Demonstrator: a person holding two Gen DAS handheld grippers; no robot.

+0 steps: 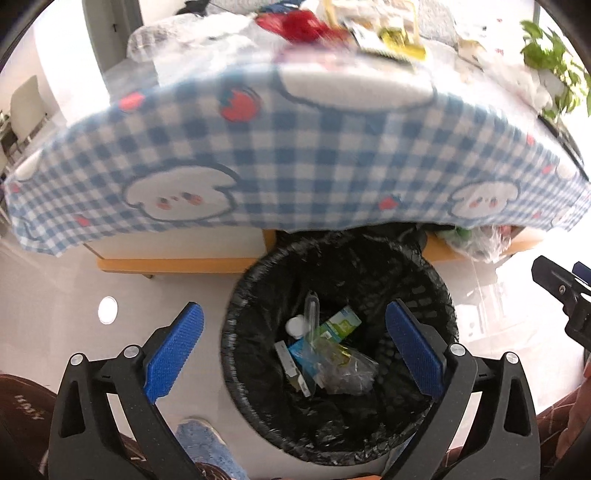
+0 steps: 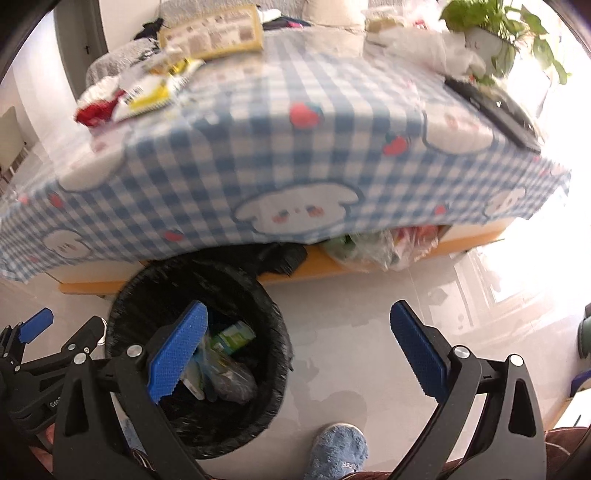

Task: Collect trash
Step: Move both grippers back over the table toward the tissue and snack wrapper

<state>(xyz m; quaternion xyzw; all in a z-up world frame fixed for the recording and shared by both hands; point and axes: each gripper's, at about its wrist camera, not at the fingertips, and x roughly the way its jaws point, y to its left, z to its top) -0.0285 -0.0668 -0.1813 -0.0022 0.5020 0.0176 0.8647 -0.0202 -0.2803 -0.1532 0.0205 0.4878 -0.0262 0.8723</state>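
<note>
the left gripper hangs released over the trash bin, its blue pads spread wide with nothing between them, one pad at about 8 o'clock of the bin's rim and the other at 4 o'clock. the bin, lined with a black bag, stands on the pale floor just in front of the table. inside it lie a green-and-white carton, a small white cap, a blue packet and crumpled clear plastic. a blue slipper shows at 7 o'clock of the bin.

the right gripper is likewise released and empty, over bare floor at 3 o'clock of the bin, its left pad overlapping the bin's opening in the right wrist view.

on the table's blue checked cloth more trash waits: a red wrapper and a yellow-and-white packet toward 10 o'clock, a flat printed box at 11 o'clock, a potted plant at 1 o'clock, a dark flat object near the right edge.
</note>
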